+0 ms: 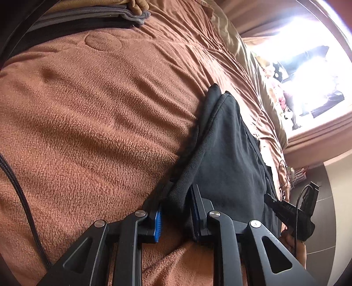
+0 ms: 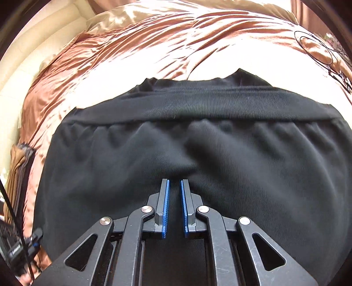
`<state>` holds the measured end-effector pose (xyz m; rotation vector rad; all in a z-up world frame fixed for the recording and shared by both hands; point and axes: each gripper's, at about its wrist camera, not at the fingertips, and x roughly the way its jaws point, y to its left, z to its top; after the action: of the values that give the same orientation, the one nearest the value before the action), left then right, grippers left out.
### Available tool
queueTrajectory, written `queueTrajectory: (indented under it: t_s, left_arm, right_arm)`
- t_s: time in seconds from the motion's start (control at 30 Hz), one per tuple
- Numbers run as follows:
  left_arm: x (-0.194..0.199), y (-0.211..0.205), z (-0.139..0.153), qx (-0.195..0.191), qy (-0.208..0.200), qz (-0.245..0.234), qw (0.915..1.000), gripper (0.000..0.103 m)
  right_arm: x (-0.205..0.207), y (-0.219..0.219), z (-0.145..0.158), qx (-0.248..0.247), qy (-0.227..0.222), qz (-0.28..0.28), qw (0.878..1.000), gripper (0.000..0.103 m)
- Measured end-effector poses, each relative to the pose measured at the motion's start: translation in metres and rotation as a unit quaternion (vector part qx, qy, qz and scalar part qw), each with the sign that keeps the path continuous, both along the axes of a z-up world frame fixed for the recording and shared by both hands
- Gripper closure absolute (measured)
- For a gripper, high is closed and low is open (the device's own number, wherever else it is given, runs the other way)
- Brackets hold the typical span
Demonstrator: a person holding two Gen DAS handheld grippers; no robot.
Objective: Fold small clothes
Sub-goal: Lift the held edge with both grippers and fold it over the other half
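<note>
Black knit garment (image 2: 198, 154) with a ribbed waistband lies spread on the brown bedcover (image 1: 99, 121), and you have a claw at two of its edges.

Your left gripper (image 1: 176, 211) is clamped on a bunched corner of the dark cloth, which fills the space between its blue-padded fingers (image 1: 158, 222) and drapes away across the fuzzy cover. Your right gripper (image 2: 175, 206) hangs over the middle of the garment with its pads drawn nearly together, only a thin slit between them; whether they pinch any cloth you cannot tell. A stack of folded grey and tan clothes (image 1: 88, 15) sits well apart at the far edge of the bed.
</note>
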<state>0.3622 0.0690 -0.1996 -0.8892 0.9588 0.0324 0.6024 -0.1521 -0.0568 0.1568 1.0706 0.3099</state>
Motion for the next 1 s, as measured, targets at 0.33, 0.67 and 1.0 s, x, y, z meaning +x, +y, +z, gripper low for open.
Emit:
queueTrajectory:
  t_s: [0.33, 0.67, 1.0]
  left_arm:
    - [-0.002, 0.004, -0.002, -0.018, 0.011, 0.011, 0.9997, 0.076]
    - [0.001, -0.002, -0.003, -0.02, 0.01, 0.014, 0.9996, 0.069]
    - [0.004, 0.002, 0.011, -0.05, 0.003, 0.017, 0.9986, 0.09]
  right_arm:
    - [0.048, 0.003, -0.01, 0.002, 0.009, -0.016, 1.0, 0.098]
    - [0.005, 0.001, 0.015, 0.005, -0.013, 0.004, 1.0, 0.097]
    - [-0.062, -0.006, 0.01, 0.012, 0.021, 0.019, 1.0, 0.097]
